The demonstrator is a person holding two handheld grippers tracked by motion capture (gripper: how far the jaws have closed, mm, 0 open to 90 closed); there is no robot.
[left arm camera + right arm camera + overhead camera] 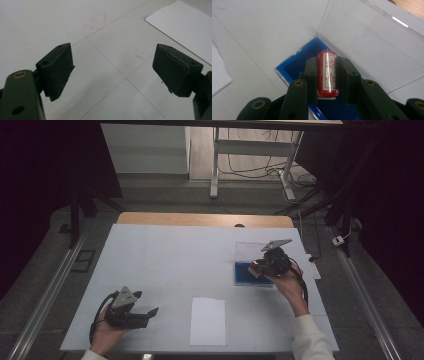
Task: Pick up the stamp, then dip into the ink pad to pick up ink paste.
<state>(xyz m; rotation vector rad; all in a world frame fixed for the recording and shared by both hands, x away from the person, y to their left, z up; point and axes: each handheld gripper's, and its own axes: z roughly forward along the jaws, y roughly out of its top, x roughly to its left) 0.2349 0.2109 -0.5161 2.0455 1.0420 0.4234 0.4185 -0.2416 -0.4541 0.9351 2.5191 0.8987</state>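
Now the right gripper (327, 76) clamps a red cylinder stamp (327, 75) just above the blue ink pad box (294, 66), probably to ink it; the left gripper (113, 67) rests wide open, well apart from the box.

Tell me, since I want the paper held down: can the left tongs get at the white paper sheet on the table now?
Probably yes: the left tongs stand open and hold nothing, and bare table lies between them and the white paper sheet.
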